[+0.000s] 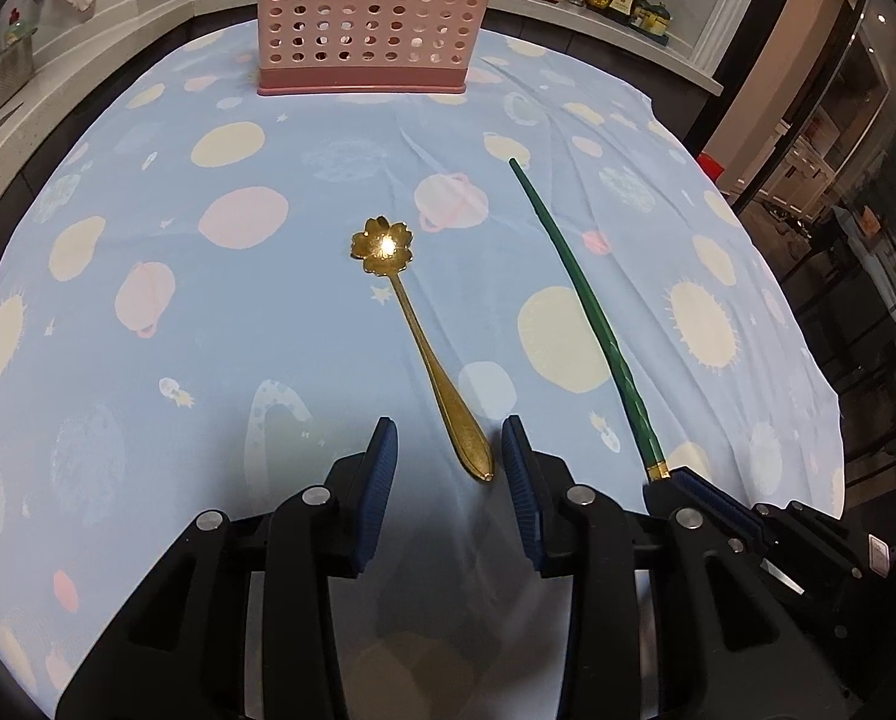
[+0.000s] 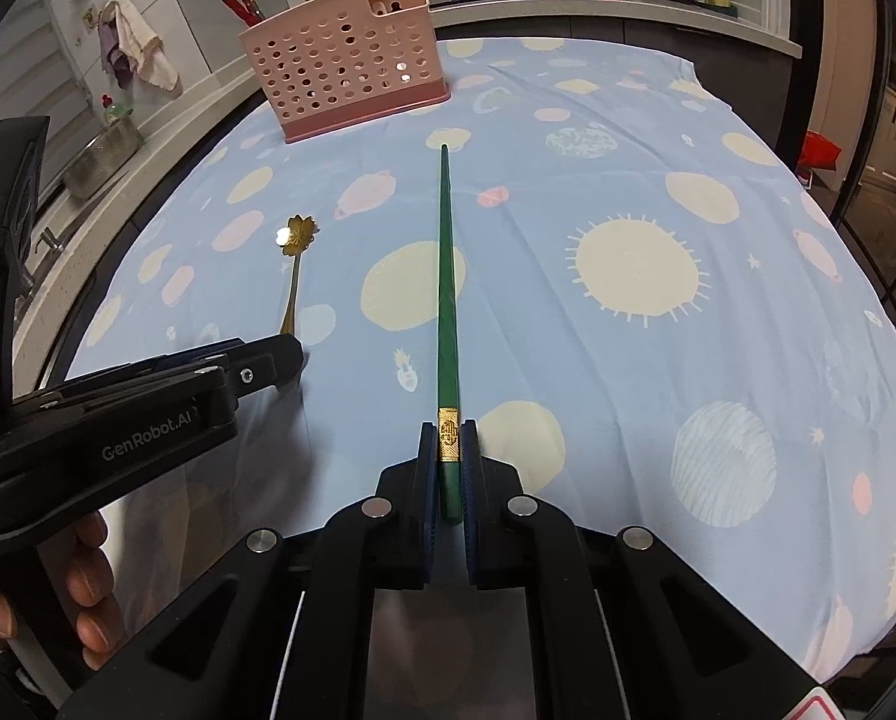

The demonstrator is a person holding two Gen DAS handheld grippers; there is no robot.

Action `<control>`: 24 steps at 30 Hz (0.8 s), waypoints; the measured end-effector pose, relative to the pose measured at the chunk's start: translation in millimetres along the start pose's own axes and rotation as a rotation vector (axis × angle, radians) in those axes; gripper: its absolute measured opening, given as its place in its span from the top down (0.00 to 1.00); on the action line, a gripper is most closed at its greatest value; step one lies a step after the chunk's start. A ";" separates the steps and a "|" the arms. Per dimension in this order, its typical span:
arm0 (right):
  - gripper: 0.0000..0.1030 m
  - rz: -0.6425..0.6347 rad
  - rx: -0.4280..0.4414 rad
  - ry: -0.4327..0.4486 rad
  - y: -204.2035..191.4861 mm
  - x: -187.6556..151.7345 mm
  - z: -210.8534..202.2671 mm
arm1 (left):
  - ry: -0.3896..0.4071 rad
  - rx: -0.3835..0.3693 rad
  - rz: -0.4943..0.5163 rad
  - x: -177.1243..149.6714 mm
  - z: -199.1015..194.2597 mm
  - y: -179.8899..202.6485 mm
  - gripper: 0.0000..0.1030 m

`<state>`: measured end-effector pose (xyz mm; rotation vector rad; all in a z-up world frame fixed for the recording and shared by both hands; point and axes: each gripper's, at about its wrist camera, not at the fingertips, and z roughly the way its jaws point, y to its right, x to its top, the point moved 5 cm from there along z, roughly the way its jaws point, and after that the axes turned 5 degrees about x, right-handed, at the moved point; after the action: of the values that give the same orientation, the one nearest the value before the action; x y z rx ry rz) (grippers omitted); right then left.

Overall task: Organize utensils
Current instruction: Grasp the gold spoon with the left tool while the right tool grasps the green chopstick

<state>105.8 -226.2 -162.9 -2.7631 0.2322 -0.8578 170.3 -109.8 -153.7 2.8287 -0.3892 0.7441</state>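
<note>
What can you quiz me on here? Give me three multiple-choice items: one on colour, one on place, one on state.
1. The chopsticks are:
A) red
B) white
C) green with a gold band

2. The spoon's handle end lies:
A) between the left gripper's fingers
B) under the chopsticks
C) inside a cup

3. The right gripper is:
A) open over nothing
B) shut on the chopsticks
C) shut on the spoon

Key:
1 C: the shafts are green, with a gold band near the held end.
2 A: the left wrist view shows the handle tip between the open fingers, with neither pad pressing on it.
3 B: the right wrist view shows both pads pressed on the chopsticks at the gold band.
</note>
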 end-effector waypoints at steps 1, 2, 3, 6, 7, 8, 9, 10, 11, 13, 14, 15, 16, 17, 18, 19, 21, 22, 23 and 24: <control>0.93 0.000 0.001 0.000 0.0 0.2 0.2 | 0.002 0.000 0.000 -0.2 -0.2 -0.1 0.68; 0.93 0.000 0.000 0.000 0.2 0.1 0.1 | 0.003 0.000 0.002 -0.9 -0.3 -0.3 0.69; 0.93 0.001 0.000 0.000 0.2 0.2 0.2 | 0.005 0.001 0.005 -1.7 -0.5 -0.6 0.76; 0.93 -0.001 -0.001 0.000 0.0 0.6 0.1 | 0.003 -0.010 0.006 -4.8 -0.8 -2.2 0.88; 0.93 -0.001 -0.001 0.000 0.1 0.5 0.0 | 0.004 -0.014 0.005 -5.3 -1.1 -2.5 0.89; 0.93 0.000 0.000 0.000 0.2 0.4 -0.1 | 0.005 -0.019 0.002 -5.6 -1.5 -3.1 0.89; 0.93 0.000 0.001 0.000 0.1 0.5 -0.2 | 0.005 -0.021 0.000 -5.9 -2.0 -3.7 0.89; 0.93 -0.001 0.000 0.001 -0.1 0.3 -0.3 | 0.006 -0.023 -0.001 -5.9 -2.2 -4.0 0.89; 0.93 -0.001 0.001 0.001 -0.2 0.2 -0.3 | 0.006 -0.025 -0.002 -6.3 -3.2 -4.7 0.89; 0.93 0.000 0.002 0.004 -0.7 -0.3 -1.6 | 0.008 -0.029 -0.010 -6.8 -6.3 -6.6 0.90; 0.93 0.000 0.004 0.006 -1.1 -0.5 -2.9 | 0.011 -0.028 -0.015 -6.8 -8.9 -8.7 0.90; 0.93 0.000 0.006 0.010 -1.9 -0.1 -4.6 | 0.018 -0.027 -0.019 -6.6 -12.3 -11.0 0.90; 0.93 0.000 0.008 0.014 -3.0 0.4 -6.7 | 0.026 -0.026 -0.024 -6.4 -16.2 -13.1 0.90; 0.93 -0.002 0.010 0.018 -3.8 0.6 -9.0 | 0.032 -0.025 -0.028 -5.8 -19.9 -14.8 0.90; 0.93 -0.003 0.013 0.024 -5.3 1.5 -11.6 | 0.042 -0.025 -0.034 -4.9 -24.9 -17.3 0.90; 0.93 -0.003 0.017 0.028 -6.2 2.0 -14.2 | 0.051 -0.023 -0.039 -4.1 -29.8 -19.6 0.90; 0.93 -0.005 0.024 0.039 -8.8 3.9 -19.6 | 0.072 -0.017 -0.046 -1.9 -39.4 -23.5 0.91; 0.93 -0.005 0.029 0.045 -10.5 4.9 -22.6 | 0.081 -0.015 -0.050 -0.8 -43.8 -25.2 0.91; 0.93 -0.005 0.034 0.049 -11.9 6.1 -25.2 | 0.088 -0.015 -0.054 0.6 -47.9 -26.8 0.91; 0.93 -0.006 0.040 0.057 -14.0 7.6 -28.6 | 0.096 -0.015 -0.060 2.4 -53.2 -28.9 0.91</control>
<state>96.7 -219.6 -132.2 -2.7070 0.2147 -0.9329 156.8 -69.7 -110.4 2.7638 -0.2922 0.8573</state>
